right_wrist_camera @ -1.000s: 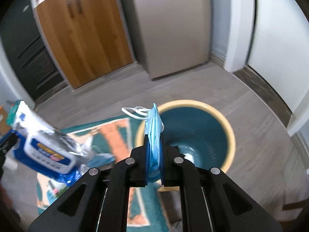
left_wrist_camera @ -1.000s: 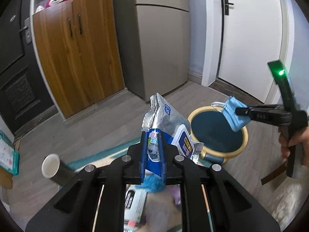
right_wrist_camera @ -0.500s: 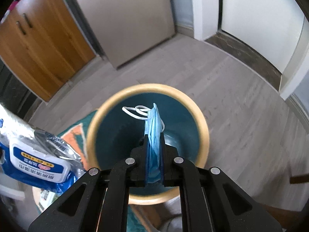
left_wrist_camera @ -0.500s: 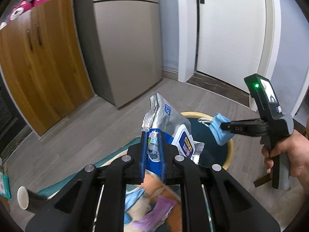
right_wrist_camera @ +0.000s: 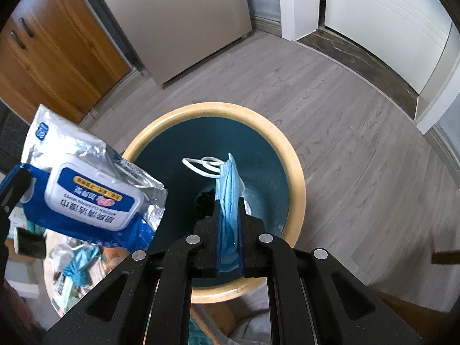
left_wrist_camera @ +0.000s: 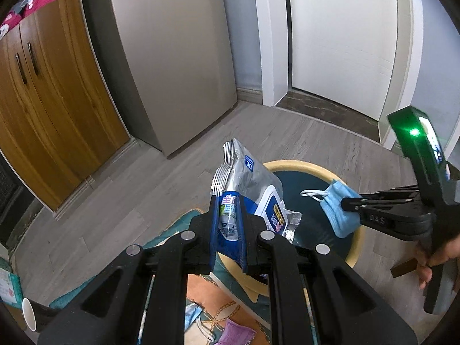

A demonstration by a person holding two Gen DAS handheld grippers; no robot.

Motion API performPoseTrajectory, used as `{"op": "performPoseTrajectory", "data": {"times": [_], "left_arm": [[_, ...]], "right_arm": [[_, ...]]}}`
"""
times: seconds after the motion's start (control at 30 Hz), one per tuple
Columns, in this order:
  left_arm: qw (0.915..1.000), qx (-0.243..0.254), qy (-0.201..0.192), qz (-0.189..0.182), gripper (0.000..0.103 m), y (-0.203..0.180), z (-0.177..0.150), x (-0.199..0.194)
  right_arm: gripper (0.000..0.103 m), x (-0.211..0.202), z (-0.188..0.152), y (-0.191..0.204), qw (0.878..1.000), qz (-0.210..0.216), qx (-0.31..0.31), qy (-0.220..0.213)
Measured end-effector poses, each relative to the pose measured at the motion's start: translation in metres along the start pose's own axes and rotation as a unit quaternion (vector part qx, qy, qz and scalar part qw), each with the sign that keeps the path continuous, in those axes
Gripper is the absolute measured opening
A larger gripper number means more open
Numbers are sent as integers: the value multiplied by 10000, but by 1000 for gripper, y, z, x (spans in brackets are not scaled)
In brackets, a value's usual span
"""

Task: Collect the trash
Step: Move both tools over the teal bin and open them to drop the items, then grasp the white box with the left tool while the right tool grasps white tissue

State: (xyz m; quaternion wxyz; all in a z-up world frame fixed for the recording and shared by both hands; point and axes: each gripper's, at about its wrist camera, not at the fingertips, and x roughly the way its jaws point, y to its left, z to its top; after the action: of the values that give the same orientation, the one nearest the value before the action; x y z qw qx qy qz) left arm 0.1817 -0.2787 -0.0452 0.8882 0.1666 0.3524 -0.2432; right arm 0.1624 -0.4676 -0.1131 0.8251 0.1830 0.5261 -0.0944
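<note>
Both grippers have come closer over the round trash bin (right_wrist_camera: 290, 155) — its yellow rim and dark teal inside now sit below them. Left gripper (left_wrist_camera: 227, 215) clamps a silver-and-blue wipes packet (left_wrist_camera: 250, 184); right gripper (right_wrist_camera: 229, 215) pinches a blue face mask (right_wrist_camera: 228, 189), hanging above the bin's opening.
</note>
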Motion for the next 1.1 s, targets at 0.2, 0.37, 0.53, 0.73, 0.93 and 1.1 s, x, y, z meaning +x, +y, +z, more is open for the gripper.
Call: {"op": "performPoseTrajectory", "data": {"times": [0.2,0.37,0.53,0.73,0.93,1.1], "left_arm": [[9996,-248,75,-86,13,2,-5,5],[9994,-329,44,1,50,8,-14,-5],[9993,-352,-81,77,63,16,-20,-25],[9977,-592,-195,279,90,37,-31,-59],[9946,-763,-304,627,97,66,-48,-94],[9906,-981,-287,904,97,94,-65,-120]], "right_arm": [[15,-5,-2,4,9999,-19,-12,-126],[33,-9,-1,6,9997,25,-60,-215],[53,-16,3,11,9991,82,-139,-395],[85,-29,3,26,9967,277,-332,-684],[96,-53,-2,53,9892,352,-796,-1178],[96,-61,-9,74,9855,311,-1131,-1226]]}}
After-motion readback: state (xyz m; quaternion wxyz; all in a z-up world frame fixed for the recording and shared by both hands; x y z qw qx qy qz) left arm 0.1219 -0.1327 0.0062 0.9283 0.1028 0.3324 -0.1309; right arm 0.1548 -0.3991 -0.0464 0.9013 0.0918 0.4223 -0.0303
